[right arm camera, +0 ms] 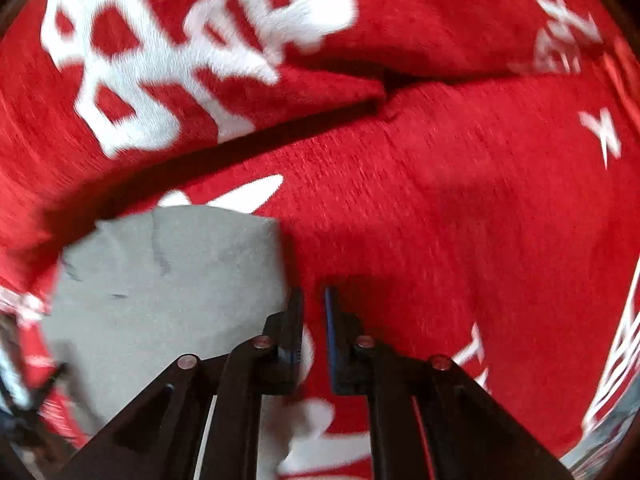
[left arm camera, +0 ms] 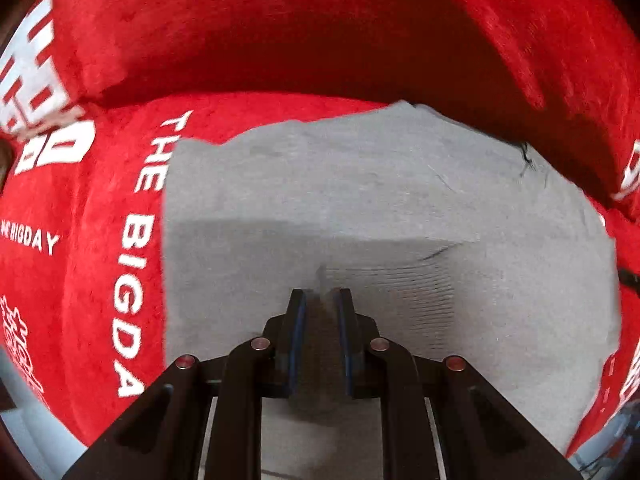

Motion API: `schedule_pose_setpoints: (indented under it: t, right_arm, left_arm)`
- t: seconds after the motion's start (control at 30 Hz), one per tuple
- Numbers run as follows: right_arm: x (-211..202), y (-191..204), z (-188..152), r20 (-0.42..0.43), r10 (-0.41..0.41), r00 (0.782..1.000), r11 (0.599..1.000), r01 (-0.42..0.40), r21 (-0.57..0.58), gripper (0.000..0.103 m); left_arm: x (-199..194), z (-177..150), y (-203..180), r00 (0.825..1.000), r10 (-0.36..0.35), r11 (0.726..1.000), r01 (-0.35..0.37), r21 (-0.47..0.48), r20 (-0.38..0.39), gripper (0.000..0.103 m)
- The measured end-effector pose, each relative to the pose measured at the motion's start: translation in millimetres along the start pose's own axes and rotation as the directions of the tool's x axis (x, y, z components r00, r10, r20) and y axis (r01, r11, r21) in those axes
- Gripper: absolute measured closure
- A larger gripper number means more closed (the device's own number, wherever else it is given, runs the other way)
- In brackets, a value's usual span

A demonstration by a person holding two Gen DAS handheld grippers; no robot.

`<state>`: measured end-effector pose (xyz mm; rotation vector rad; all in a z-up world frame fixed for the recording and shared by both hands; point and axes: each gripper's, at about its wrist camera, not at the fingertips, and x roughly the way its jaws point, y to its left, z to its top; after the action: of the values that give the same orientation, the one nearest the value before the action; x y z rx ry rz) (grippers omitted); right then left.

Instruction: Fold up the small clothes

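both grippers (left arm camera: 320, 294) (right arm camera: 311, 294) pinched (left on cloth (left arm camera: 400, 200))

A plush red blanket (left arm camera: 280, 128) printed with white lettering covers the whole surface. A folded grey garment (left arm camera: 360, 208) lies flat directly on it, reaching from the view's centre toward three o'clock.

A home setting, judging by the furnishing: a plush red fleece cover with white printed lettering (left arm camera: 132, 240) drapes a cushioned seat and its backrest, filling both views from nine o'clock round to three. A small grey knitted garment (left arm camera: 360, 208) lies on it. Pale floor shows at seven o'clock.
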<state>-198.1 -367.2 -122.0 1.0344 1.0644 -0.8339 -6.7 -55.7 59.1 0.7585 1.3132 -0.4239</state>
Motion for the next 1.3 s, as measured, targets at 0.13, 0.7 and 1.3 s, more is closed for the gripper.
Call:
schedule_pose_setpoints:
  t: [0.13,0.7,1.3]
  right_arm:
    - [-24,6,-28,-0.01,0.095,0.995,0.994,-0.095,-0.062,0.093]
    - [-10,14,-70,-0.082,0.145,0.986,0.987,-0.15,-0.06,0.083]
    - [-32,67,-113,-0.175,0.256,0.951,0.958,-0.274,-0.082,0.021]
  left_arm:
    - [-15,-7,5,1.0,-0.006,1.0,0.006,0.023,0.013,0.086]
    - [-27,-52,42,0.998,0.044,0.999,-0.043,0.009,-0.051,0.086]
    - [-69,-84,35,0.998,-0.025,0.999,0.027,0.033,-0.056,0.001]
